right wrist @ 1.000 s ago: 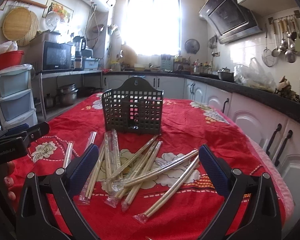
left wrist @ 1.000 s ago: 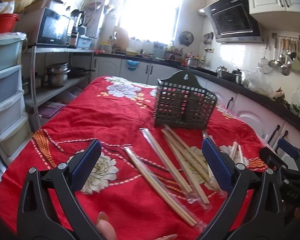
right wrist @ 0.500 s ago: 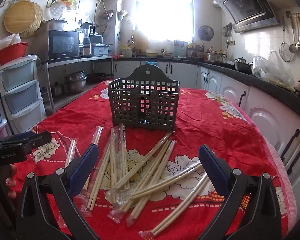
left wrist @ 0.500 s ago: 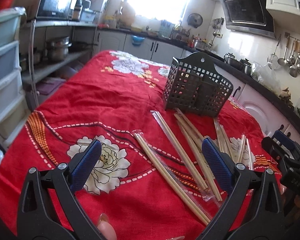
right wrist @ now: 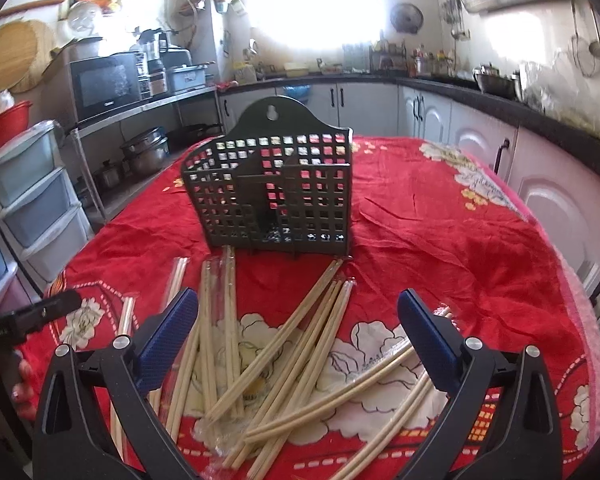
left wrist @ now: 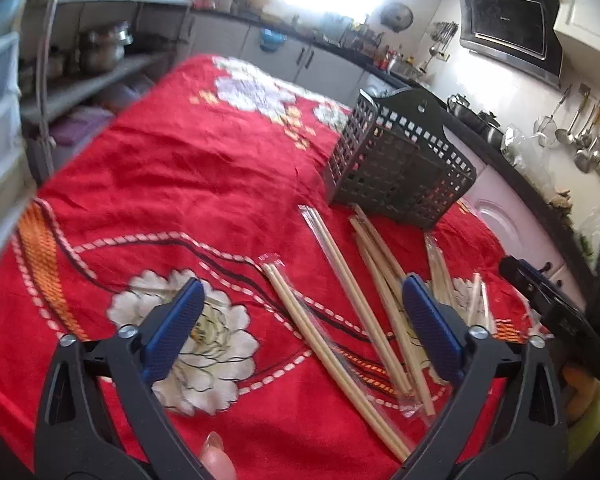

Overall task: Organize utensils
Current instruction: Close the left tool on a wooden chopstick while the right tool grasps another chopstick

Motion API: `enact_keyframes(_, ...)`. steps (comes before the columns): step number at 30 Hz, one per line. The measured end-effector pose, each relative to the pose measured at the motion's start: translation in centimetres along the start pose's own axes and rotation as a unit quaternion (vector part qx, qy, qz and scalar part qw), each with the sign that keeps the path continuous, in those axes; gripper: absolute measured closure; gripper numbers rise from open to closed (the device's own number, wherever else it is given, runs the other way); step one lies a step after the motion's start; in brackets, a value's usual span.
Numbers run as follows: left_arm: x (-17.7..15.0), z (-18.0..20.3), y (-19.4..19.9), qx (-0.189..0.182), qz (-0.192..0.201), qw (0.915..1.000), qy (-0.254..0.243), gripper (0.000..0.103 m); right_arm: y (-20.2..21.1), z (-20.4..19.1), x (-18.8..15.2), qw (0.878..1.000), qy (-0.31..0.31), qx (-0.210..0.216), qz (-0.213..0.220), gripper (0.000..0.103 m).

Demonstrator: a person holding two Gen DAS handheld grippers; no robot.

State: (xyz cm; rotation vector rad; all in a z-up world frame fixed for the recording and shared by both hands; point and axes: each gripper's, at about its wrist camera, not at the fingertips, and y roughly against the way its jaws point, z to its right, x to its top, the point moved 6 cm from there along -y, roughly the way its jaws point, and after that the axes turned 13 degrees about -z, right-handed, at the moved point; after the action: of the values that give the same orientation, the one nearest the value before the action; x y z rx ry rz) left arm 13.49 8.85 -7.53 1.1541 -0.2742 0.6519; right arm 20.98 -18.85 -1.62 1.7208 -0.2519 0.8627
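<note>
On the table (right wrist: 440, 240), draped in a red flowered cloth, wrapped chopsticks (right wrist: 284, 344) lie scattered just in front of a dark lattice utensil holder (right wrist: 276, 196), which stands upright at 12 o'clock in the right wrist view. Right gripper (right wrist: 298, 332) hovers over the pile with fingers spread wide, gripping nothing. Left gripper (left wrist: 300, 320) has its fingers closing, still apart and not pressing on anything, one chopstick packet (left wrist: 332, 352) on the cloth between them; the holder sits at 1 o'clock

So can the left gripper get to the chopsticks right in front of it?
Probably yes. The left gripper has its fingers wide, closing a little, nothing between them, and the wrapped chopsticks lie uncovered on the red cloth.
</note>
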Motion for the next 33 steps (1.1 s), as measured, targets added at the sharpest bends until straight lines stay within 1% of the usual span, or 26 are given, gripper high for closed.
enact_keyframes(1,0.0,0.0,-0.4,-0.003,-0.01,0.9999,0.004,0.024,-0.3,0.2,0.2,1.0,-0.005,0.004,-0.004,0.006)
enact_keyframes(2,0.1,0.0,-0.6,-0.005,-0.017,0.9998,0.006,0.027,-0.6,0.3,0.4,1.0,-0.01,0.004,-0.007,0.006)
enact_keyframes(4,0.1,0.0,-1.3,-0.024,-0.035,0.999,0.012,0.035,-1.2,0.7,0.9,1.0,-0.017,0.005,-0.014,0.009)
enact_keyframes(5,0.0,0.0,-1.7,-0.046,-0.051,0.9974,0.023,0.037,-1.4,0.9,1.1,1.0,-0.02,0.006,-0.016,0.014)
enact_keyframes(6,0.0,0.1,-2.1,-0.057,-0.061,0.9961,0.03,0.04,-1.7,1.1,1.3,1.0,-0.023,0.004,-0.021,0.02)
enact_keyframes(7,0.0,0.1,-2.5,-0.063,-0.073,0.9948,0.033,0.043,-2.1,1.4,1.6,0.999,-0.027,0.004,-0.027,0.022)
enact_keyframes(10,-0.1,0.0,-3.4,-0.052,-0.088,0.9941,0.036,0.049,-3.4,2.0,2.1,0.998,-0.037,0.01,-0.045,0.029)
enact_keyframes(12,-0.2,-0.3,-4.1,-0.038,-0.109,0.9925,0.041,0.051,-4.5,2.4,2.4,0.997,-0.045,0.016,-0.063,0.037)
enact_keyframes(13,-0.2,-0.5,-4.5,-0.033,-0.119,0.9913,0.045,0.055,-5.3,2.8,2.6,0.996,-0.051,0.022,-0.077,0.039)
enact_keyframes(14,-0.2,-0.6,-4.8,-0.03,-0.124,0.9908,0.046,0.055,-6.0,3.0,2.8,0.994,-0.058,0.028,-0.088,0.044)
enact_keyframes(18,0.6,-0.8,-5.2,-0.025,-0.132,0.9899,0.045,0.056,-8.4,4.0,3.1,0.987,-0.083,0.053,-0.126,0.054)
enact_keyframes(20,0.9,-0.8,-5.5,-0.022,-0.136,0.9896,0.043,0.056,-9.7,4.5,3.2,0.983,-0.098,0.067,-0.14,0.055)
enact_keyframes(26,2.0,-1.1,-6.2,-0.011,-0.143,0.9891,0.034,0.062,-12.1,5.4,3.7,0.975,-0.121,0.084,-0.164,0.06)
enact_keyframes(29,2.4,-1.4,-6.6,-0.004,-0.145,0.9891,0.029,0.07,-12.8,5.7,3.8,0.973,-0.125,0.086,-0.173,0.064)
enact_keyframes(31,2.7,-1.5,-6.8,0.002,-0.143,0.9894,0.025,0.079,-12.9,5.7,4.1,0.973,-0.125,0.087,-0.174,0.066)
enact_keyframes(33,2.9,-1.7,-7.0,0.015,-0.139,0.9902,0.011,0.087,-13.2,5.8,4.4,0.972,-0.124,0.091,-0.177,0.071)
